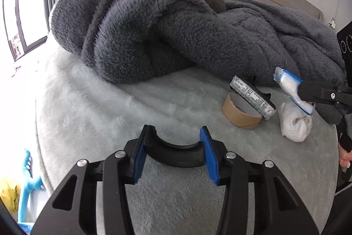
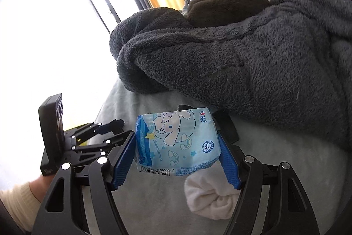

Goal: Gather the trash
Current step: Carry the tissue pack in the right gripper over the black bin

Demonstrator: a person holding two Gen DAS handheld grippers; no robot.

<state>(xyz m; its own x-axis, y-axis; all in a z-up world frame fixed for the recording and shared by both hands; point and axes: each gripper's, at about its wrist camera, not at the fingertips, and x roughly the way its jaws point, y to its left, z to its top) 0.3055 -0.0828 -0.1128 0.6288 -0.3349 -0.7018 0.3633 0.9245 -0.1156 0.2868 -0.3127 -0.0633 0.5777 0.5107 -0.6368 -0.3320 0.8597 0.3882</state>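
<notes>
My right gripper (image 2: 177, 147) is shut on a light blue tissue pack (image 2: 176, 144) with a cartoon print, held above the bed; the pack also shows in the left wrist view (image 1: 290, 87), at the right. My left gripper (image 1: 175, 140) is shut on a curved black plastic piece (image 1: 173, 152) and holds it low over the pale bed cover. A brown cardboard tape core (image 1: 239, 111) lies on the bed with a grey wrapped bar (image 1: 253, 96) leaning on it. A white balled sock (image 1: 294, 124) lies below the tissue pack; it also shows in the right wrist view (image 2: 209, 197).
A heaped dark grey fleece blanket (image 1: 154, 32) covers the far half of the bed. The pale fluffy bed cover (image 1: 110, 107) drops off at its left edge toward a window. A blue plush toy (image 1: 28, 180) stands on the floor at the left.
</notes>
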